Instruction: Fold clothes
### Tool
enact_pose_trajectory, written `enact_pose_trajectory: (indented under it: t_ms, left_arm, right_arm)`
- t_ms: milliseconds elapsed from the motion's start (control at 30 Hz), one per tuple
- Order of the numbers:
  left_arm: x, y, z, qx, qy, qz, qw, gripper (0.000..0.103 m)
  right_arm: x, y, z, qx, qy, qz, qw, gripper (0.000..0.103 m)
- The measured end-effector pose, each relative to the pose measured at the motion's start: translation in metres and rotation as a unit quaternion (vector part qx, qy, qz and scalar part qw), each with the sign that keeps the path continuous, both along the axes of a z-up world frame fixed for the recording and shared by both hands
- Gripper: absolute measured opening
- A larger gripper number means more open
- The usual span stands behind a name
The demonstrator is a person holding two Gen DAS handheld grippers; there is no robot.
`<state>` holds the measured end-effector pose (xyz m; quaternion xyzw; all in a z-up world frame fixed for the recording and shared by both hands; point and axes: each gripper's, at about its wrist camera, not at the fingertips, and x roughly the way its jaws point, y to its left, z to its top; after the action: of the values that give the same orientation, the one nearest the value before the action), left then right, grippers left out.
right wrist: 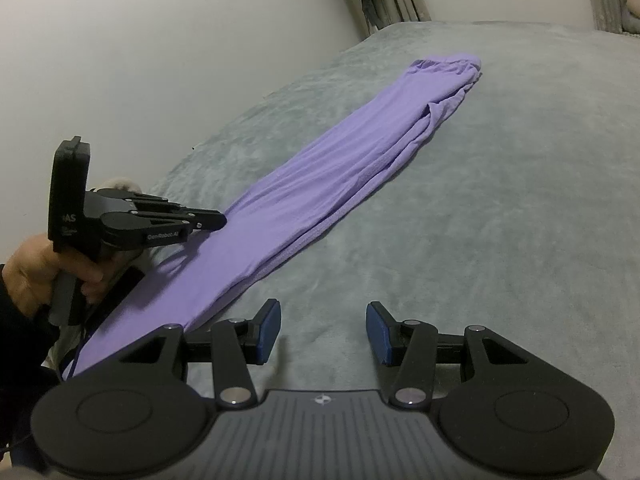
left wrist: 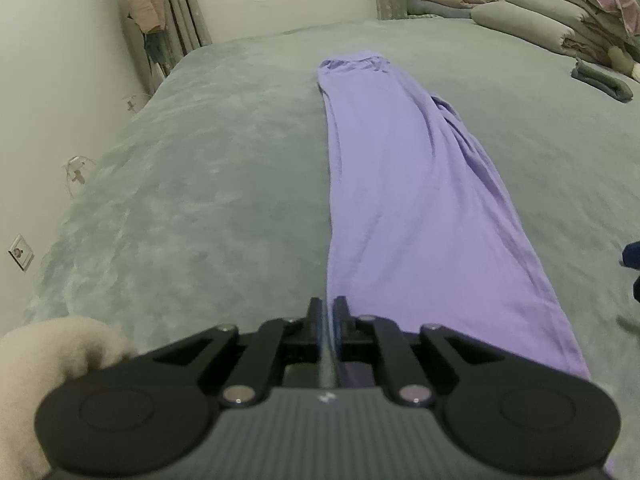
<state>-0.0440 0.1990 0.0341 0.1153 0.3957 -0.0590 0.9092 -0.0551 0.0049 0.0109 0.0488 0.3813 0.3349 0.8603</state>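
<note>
Soft light lilac jersey garment [left wrist: 420, 200] lies long on grey plush bed [left wrist: 200, 200]; my left hand-held gripper [left wrist: 328, 308] pinches its near edge, right hand-held gripper [right wrist: 323, 332] gapes empty at 3 o'clock.

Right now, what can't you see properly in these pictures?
- Near end of the purple garment: both views, hidden under the tool bodies.
- Whether the left tool pinches fabric: its nearly closed fingers hide the contact.
- Dark object: left view, cut off by the right edge.
- Folded bedding: left view, partly cropped.
</note>
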Motion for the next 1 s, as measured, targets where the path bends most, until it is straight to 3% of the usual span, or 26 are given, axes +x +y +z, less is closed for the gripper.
enact_pose_trajectory:
  t_ms: [100,333,567,733,1000]
  left_arm:
    - [-0.004,0.001,0.007,0.001,-0.012,0.0,0.9999,0.022]
    - [-0.015,-0.009,0.017,0.002,-0.035,-0.014,0.9993,0.027]
    - [-0.009,-0.021,-0.002,0.058,-0.02,-0.02,0.9979,0.029]
    - [-0.015,-0.001,0.016,0.002,-0.032,-0.006,0.9995,0.029]
    - [-0.043,0.004,0.022,0.0,-0.041,-0.013,0.9991,0.029]
  right_arm:
    - [0.0,0.0,0.0,-0.002,-0.005,-0.003,1.0,0.047]
    - [0.006,-0.003,-0.001,-0.008,-0.015,-0.02,1.0,0.047]
    - [0.004,0.013,-0.002,-0.027,-0.043,0.0,0.999,0.047]
    - [0.002,0.025,-0.003,-0.041,-0.063,0.015,0.997,0.047]
    - [-0.006,0.041,-0.006,-0.064,-0.089,0.035,0.993,0.047]
